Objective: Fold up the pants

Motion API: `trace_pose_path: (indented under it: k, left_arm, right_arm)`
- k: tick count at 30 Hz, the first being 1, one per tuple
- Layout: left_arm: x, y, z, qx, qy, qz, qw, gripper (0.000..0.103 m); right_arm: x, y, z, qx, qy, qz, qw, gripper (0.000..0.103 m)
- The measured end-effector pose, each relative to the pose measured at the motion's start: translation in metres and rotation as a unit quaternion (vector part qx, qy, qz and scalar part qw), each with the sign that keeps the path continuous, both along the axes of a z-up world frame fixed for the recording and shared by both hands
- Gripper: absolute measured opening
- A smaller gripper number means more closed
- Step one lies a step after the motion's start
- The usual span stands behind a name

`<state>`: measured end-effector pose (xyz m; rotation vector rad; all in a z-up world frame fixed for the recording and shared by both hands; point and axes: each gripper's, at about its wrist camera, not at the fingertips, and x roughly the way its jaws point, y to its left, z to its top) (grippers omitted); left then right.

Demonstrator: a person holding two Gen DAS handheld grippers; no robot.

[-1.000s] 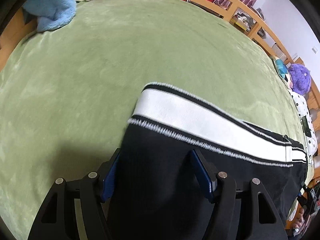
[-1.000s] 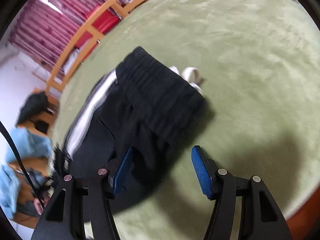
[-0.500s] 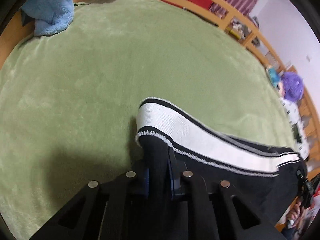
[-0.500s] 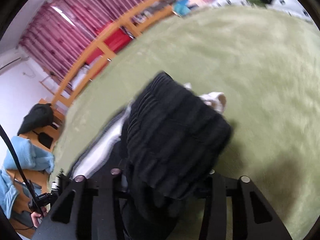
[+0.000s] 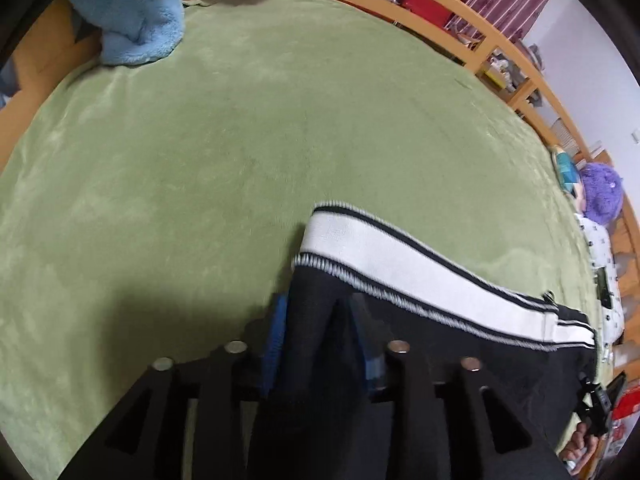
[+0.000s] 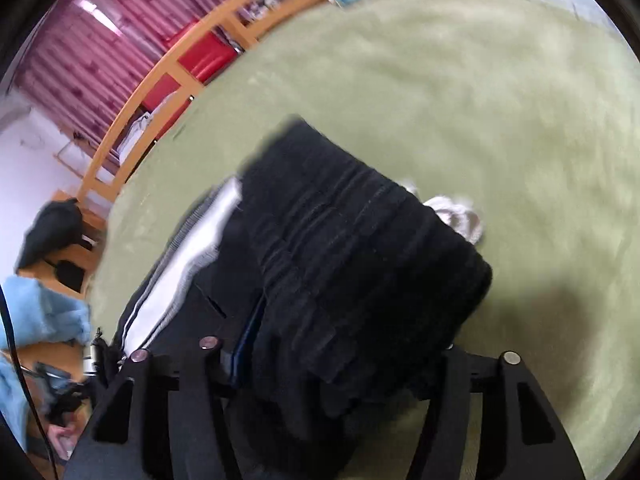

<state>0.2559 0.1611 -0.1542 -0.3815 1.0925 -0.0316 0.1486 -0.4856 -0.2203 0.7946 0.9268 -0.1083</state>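
Observation:
Black pants with a white side stripe (image 5: 420,276) lie on the green bed cover (image 5: 240,152). My left gripper (image 5: 322,340) sits at the hem end. Its jaws are opening, and a raised ridge of black fabric still stands between the blue pads (image 5: 276,332). In the right wrist view the gathered black waistband (image 6: 360,264) is bunched up, with a white drawstring (image 6: 456,216) beside it. My right gripper (image 6: 340,360) is at the waistband. Its jaws are also opening, and the bundle fills the gap and hides the right pad.
A light blue towel (image 5: 132,12) lies at the far left corner of the bed. A wooden rail (image 5: 460,20) with red boxes behind it runs along the far side. A purple plush toy (image 5: 600,192) sits at the right edge. A person's hand (image 5: 576,444) shows at the lower right.
Both grippers closed on the pants half a second ago and have since widened. The hem ridge stays lifted off the bed. The right view has swung and blurred, and the waistband has stayed with the fingers.

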Motion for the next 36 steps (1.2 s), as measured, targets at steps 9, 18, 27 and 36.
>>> trace_pose_path:
  k: [9,18,27,36]
  left_arm:
    - [-0.096,-0.007,-0.028,0.016,0.033,-0.032,0.9988,0.060]
    - [-0.150,0.000,-0.011,-0.009,0.009,-0.015,0.9998,0.062]
    - [-0.169,-0.001,0.021,-0.011,-0.025,-0.044,0.9987,0.062]
    - [-0.158,0.004,0.003,-0.041,-0.025,-0.029,0.9984,0.062]
  right_arm:
    - [-0.047,0.020,0.027,-0.037,0.007,0.033,0.999,0.060]
    - [-0.041,0.094,0.108,-0.058,-0.051,0.114,0.990,0.060]
    - [0.051,0.238,0.177,-0.069,-0.047,0.238,0.968,0.060]
    - [0.092,0.363,0.103,-0.130,0.005,0.349,0.928,0.058]
